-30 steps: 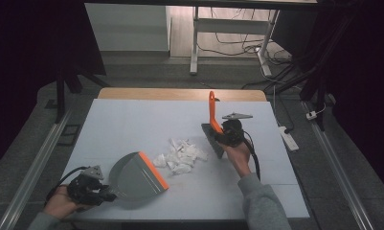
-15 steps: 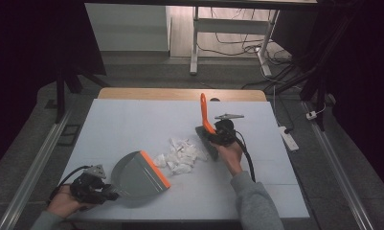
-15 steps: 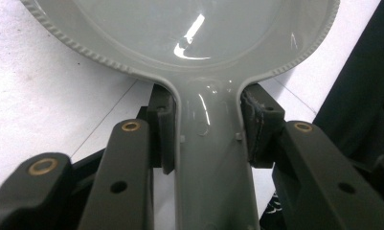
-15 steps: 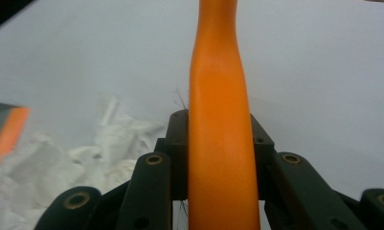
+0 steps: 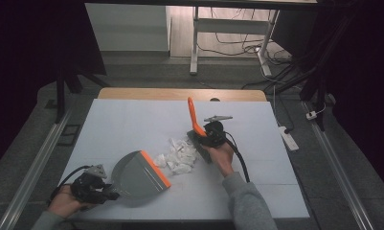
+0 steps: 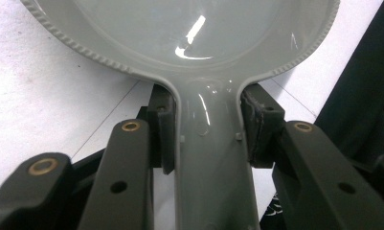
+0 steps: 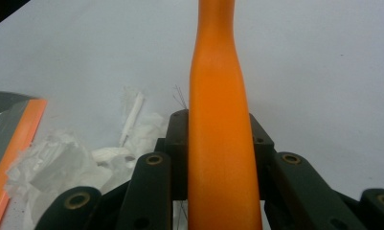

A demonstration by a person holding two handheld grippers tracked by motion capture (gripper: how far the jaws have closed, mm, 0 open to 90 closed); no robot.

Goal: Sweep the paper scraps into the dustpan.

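Observation:
A grey dustpan with an orange lip lies flat at the table's front left, its mouth facing a pile of white paper scraps. My left gripper is shut on the dustpan's handle; in the left gripper view the pads of the left gripper press both sides of it. My right gripper is shut on a brush with an orange handle, whose dark head stands at the right edge of the scraps. In the right gripper view the orange handle rises between the jaws of the right gripper, with scraps to the left.
The white table top has a wooden strip along its far edge. A white power strip lies on the floor to the right. Metal rails run along both sides of the table, and desk legs and cables stand behind it.
My right hand has carried the brush leftward and toward the near side, up to the scraps. The left hand and dustpan have stayed put.

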